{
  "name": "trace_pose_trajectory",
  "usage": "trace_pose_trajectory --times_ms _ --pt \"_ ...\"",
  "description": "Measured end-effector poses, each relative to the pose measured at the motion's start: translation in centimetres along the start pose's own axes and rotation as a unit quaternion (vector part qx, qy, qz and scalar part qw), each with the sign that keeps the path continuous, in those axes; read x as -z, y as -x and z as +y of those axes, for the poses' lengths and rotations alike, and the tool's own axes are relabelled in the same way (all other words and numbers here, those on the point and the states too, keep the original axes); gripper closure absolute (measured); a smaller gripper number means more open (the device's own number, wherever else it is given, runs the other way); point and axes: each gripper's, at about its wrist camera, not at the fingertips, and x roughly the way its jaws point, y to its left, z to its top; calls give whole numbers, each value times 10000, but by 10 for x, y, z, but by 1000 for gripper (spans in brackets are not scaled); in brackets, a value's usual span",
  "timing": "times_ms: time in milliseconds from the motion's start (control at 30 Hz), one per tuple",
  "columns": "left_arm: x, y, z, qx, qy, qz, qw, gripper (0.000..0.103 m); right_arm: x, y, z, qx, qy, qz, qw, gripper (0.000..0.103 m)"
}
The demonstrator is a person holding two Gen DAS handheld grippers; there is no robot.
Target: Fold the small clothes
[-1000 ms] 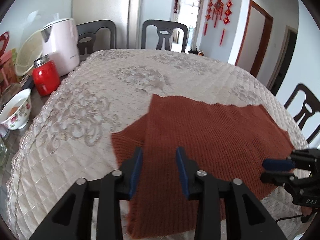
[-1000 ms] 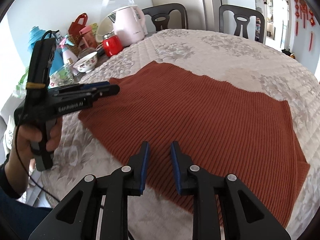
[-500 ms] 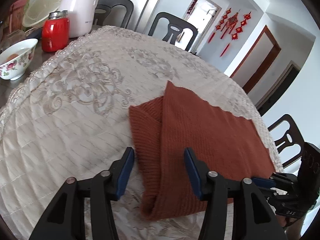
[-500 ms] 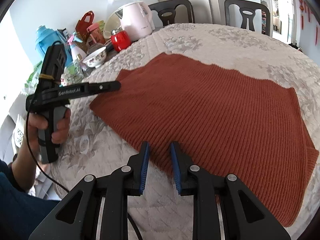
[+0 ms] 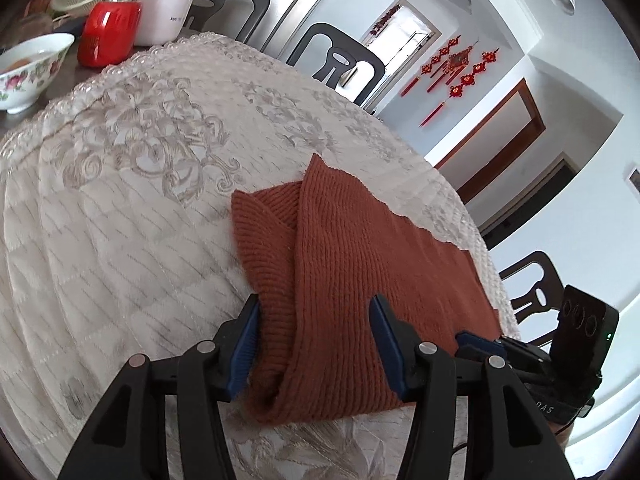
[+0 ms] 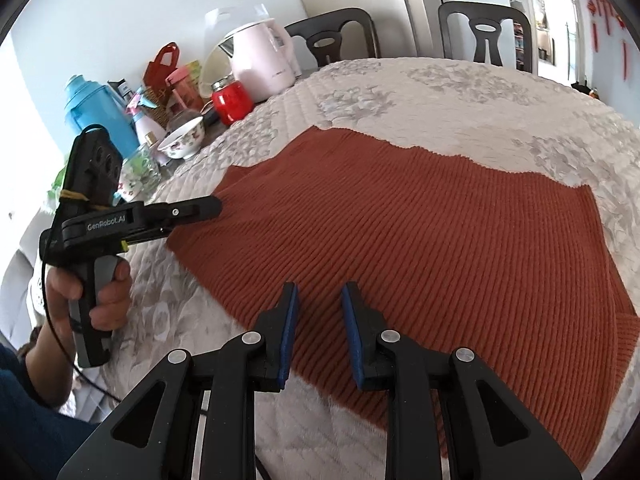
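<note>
A rust-red knitted sweater (image 5: 360, 280) lies spread on the quilted tablecloth (image 5: 120, 220), one sleeve folded in over its body. My left gripper (image 5: 315, 308) is open, its jaws wide on either side of the sweater's folded left edge, the pads not pressing the cloth. In the right wrist view the sweater (image 6: 440, 240) fills the middle, and the left gripper (image 6: 200, 212) sits at its left corner, held by a hand. My right gripper (image 6: 320, 290) is open with a narrow gap, low over the sweater's near edge. It also shows as the right gripper (image 5: 468, 342) at the lower right.
At the table's far left stand a red jar (image 6: 232, 102), a flowered bowl (image 6: 182, 142), a pink kettle (image 6: 262, 64) and a blue flask (image 6: 96, 116). Dark chairs (image 6: 486, 36) ring the table. Bare tablecloth (image 6: 440, 92) lies beyond the sweater.
My left gripper rolled, dropped closer to the folded left edge and widened its jaws. The right gripper stayed almost still over the near edge.
</note>
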Motion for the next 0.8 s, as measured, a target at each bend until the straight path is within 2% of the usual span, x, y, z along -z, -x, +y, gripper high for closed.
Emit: trace_pose_trajectory --times_ms 133,300,367,633,767,800 --pt "-2 -3 -1 96 12 18 10000 47 1 1 -2 -45 -58 -27 10000 80" --pt "-19 -14 4 14 5 -94 10000 47 1 -1 -2 -99 -12 -38 9999 80" --pt "-23 -18 7 105 72 -110 9999 47 0 -2 -3 -129 -25 -25 9999 80" --pt "-5 -13 -2 313 40 -53 9995 47 -1 -2 -4 -170 22 62 9998 79" --pt "-6 -15 -6 236 -39 -32 9997 48 -3 -3 -5 -193 -14 90 9998 79" --pt "-6 -16 -7 200 -61 -20 9998 51 -3 -3 -5 -192 -21 101 9998 79"
